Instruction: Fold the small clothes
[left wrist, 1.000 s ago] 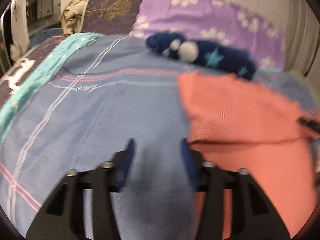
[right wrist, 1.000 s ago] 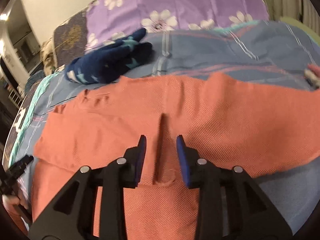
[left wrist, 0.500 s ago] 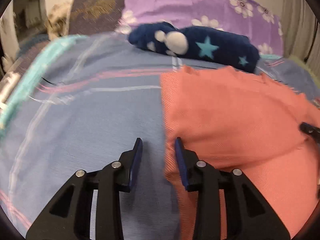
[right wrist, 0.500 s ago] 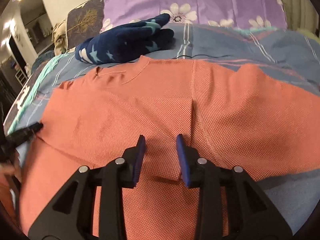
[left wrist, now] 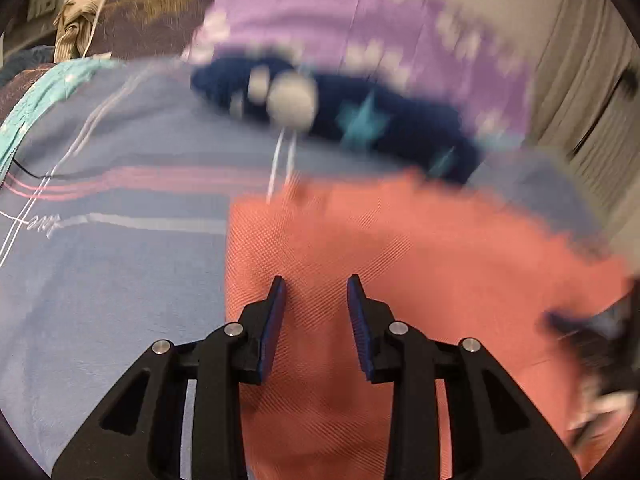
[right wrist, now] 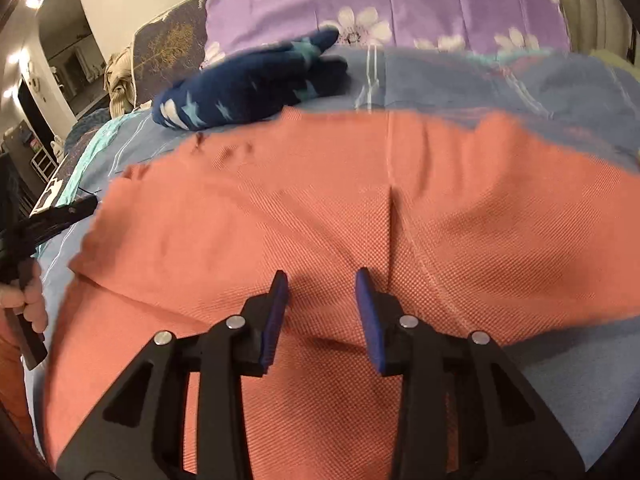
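A salmon-orange knit garment (right wrist: pixel 320 208) lies spread on the blue bedspread; it also shows in the left wrist view (left wrist: pixel 400 248). My left gripper (left wrist: pixel 316 292) is open and empty, just above the garment's left part. My right gripper (right wrist: pixel 322 284) is open and empty, over the garment's middle beside a vertical crease. The left gripper shows at the left edge of the right wrist view (right wrist: pixel 60 216). The right gripper is a dark blur in the left wrist view (left wrist: pixel 588 332).
A navy star-patterned fleece item (right wrist: pixel 256 84) lies beyond the garment, also in the left wrist view (left wrist: pixel 360 116). A purple flowered pillow (right wrist: pixel 400 4) stands behind. The blue striped bedspread (left wrist: pixel 100 248) extends left. A teal strip (left wrist: pixel 36 100) marks the bed's left edge.
My left gripper has moved right from the bare bedspread to over the garment's left part. My right gripper has shifted slightly left of the crease. Both stay open.
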`<action>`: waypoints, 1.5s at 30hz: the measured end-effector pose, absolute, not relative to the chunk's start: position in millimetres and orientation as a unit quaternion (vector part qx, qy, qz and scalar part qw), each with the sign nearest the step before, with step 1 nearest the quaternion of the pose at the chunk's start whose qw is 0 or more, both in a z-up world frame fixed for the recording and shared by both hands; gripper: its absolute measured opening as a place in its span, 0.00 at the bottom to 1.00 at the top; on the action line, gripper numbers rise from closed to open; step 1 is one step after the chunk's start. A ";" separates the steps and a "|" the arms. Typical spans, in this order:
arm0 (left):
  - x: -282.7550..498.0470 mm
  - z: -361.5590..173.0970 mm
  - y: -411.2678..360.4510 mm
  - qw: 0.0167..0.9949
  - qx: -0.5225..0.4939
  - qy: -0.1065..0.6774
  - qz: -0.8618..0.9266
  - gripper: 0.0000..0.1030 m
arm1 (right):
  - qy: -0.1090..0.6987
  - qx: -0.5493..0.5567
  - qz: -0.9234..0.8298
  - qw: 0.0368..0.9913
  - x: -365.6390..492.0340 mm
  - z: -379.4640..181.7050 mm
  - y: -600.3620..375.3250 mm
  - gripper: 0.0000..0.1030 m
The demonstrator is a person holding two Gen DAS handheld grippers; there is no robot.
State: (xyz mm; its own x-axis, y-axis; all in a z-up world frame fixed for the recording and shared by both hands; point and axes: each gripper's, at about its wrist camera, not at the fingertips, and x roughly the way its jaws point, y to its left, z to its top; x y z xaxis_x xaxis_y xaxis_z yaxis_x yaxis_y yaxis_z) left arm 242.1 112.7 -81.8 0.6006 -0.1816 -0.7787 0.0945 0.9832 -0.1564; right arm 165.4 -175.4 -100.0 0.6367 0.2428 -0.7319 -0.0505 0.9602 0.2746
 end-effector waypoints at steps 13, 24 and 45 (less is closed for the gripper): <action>190.1 -44.5 60.4 0.918 0.020 0.373 -0.134 0.34 | 0.365 0.102 0.009 0.925 115.6 -62.2 -223.9 0.43; 197.1 -94.2 -23.9 0.882 0.080 0.432 -0.171 0.43 | 0.254 0.310 -0.184 0.897 30.0 -9.6 -450.1 0.43; 186.1 -95.8 -21.0 0.889 0.065 0.418 -0.173 0.46 | 0.232 0.350 -0.148 0.895 66.2 -4.8 -471.7 0.03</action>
